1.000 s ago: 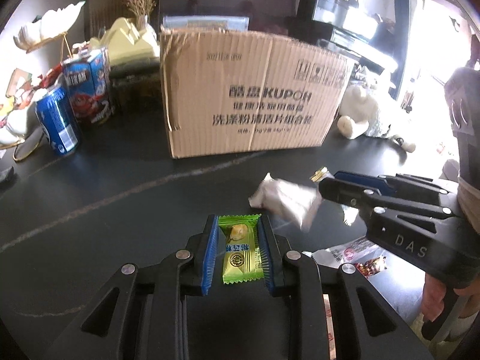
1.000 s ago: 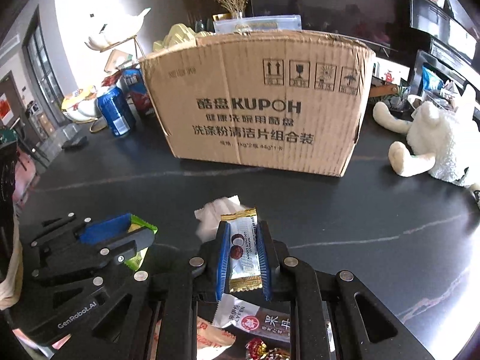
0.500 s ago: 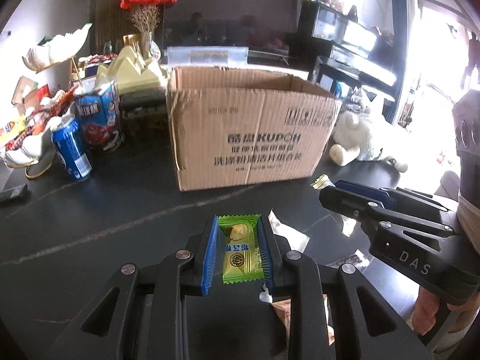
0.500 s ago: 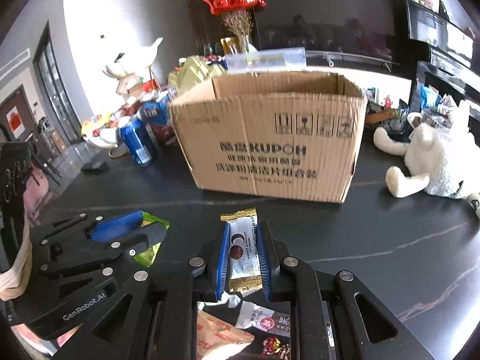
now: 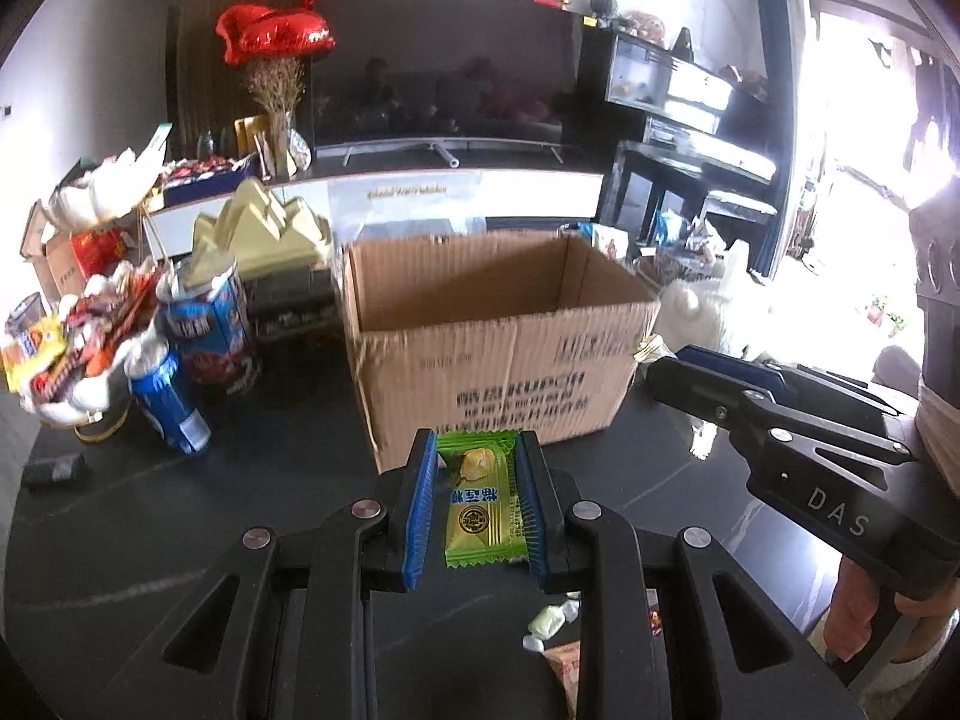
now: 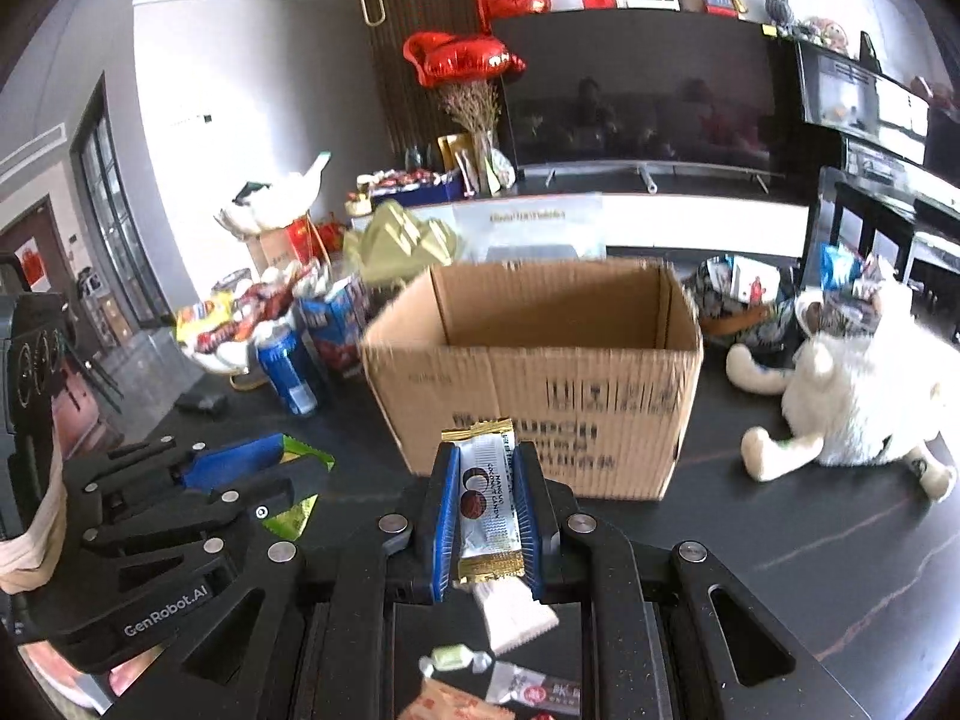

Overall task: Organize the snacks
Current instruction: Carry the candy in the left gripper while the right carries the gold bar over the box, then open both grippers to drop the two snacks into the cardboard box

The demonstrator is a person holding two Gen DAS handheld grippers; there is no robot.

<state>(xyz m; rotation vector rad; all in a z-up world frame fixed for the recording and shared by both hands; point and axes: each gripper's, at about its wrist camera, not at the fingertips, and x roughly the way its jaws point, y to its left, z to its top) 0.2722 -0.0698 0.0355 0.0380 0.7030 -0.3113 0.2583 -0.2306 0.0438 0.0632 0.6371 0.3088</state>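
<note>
Carry step: left gripper [image 5: 477,501] clamped on green candy [image 5: 483,507], right gripper [image 6: 489,519] clamped on silver bar [image 6: 487,510]. Open box [image 6: 540,420] sat at 12 o'clock; next likely needed reaching over its rim, then release.

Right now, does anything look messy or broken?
Yes. The cardboard box has a torn, ragged front-left corner. Loose snack packets lie scattered on the dark table. The white plush toy sprawls beside the box.

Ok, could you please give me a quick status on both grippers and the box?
Left gripper shut on green candy. Right gripper shut on silver bar. Box open ahead, nothing in the way.
</note>
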